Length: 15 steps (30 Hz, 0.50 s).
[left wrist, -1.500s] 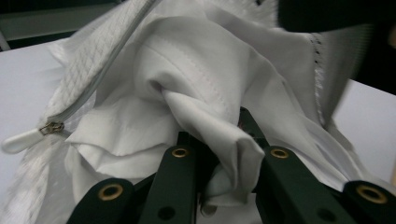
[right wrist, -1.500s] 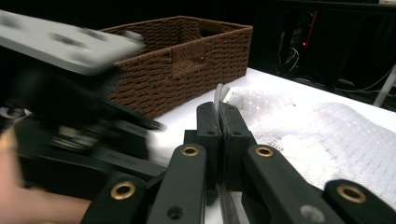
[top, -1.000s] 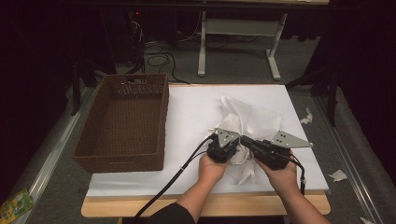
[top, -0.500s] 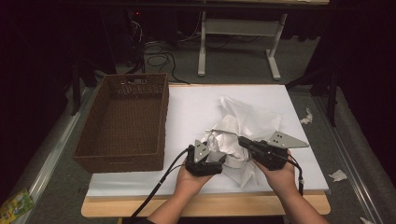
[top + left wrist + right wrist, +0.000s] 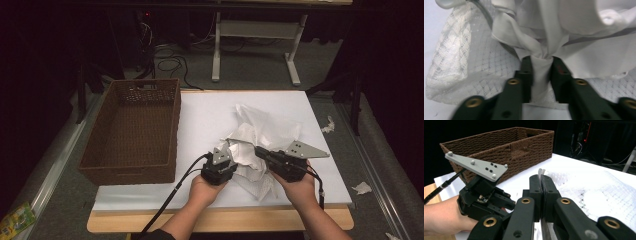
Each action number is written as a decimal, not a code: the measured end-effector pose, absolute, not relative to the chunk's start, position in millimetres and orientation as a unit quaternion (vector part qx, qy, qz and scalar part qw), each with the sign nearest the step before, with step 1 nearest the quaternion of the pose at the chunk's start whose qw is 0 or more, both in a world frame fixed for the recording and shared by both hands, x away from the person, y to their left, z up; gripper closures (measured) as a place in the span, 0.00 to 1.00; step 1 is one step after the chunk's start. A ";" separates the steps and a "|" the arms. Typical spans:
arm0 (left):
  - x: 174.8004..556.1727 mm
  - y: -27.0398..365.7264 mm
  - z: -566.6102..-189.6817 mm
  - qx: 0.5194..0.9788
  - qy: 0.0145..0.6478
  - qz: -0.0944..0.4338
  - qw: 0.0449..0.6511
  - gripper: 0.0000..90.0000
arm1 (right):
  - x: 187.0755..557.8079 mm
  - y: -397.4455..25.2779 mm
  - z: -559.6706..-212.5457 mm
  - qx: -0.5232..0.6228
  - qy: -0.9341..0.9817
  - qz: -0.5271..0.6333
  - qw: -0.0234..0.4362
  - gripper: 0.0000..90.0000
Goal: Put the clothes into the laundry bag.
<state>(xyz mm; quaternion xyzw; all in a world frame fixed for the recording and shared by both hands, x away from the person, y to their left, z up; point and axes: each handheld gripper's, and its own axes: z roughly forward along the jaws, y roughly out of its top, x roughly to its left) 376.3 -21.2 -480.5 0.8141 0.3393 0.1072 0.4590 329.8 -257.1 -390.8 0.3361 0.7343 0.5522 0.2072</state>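
high view: white cloth (image 5: 260, 135) bunched beside basket (image 5: 132, 127)
left gripper (image 5: 541, 75): clamped on cloth
right gripper (image 5: 541, 192): clamped on cloth edge
step: likely spreading; next, pulling apart needed

Two chunky black grippers are being shown here: the left gripper (image 5: 223, 162) and right gripper (image 5: 261, 152) are each being topped by a grey three-cornered plate dotted with screws. Brass-ringed bolts are being sported along the black jaws. Black cables are trailing off both.

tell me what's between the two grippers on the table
Crumpled white cloth fills the gap between the left gripper and right gripper, seen in the high view; each clamps a fold of it.
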 end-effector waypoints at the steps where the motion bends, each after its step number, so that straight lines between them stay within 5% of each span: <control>1: 371.5 -19.5 -479.1 0.805 0.350 0.116 0.465 0.90 | 329.3 -255.9 -390.5 0.337 0.734 0.552 0.205 0.99; 8: 347.4 9.4 -437.2 0.771 0.336 0.158 0.517 0.92 | 326.9 -246.8 -387.2 0.325 0.736 0.559 0.201 0.99; 15: 328.4 -18.4 -419.7 0.775 0.279 0.179 0.539 0.92 | 323.3 -242.9 -381.7 0.316 0.734 0.566 0.204 0.99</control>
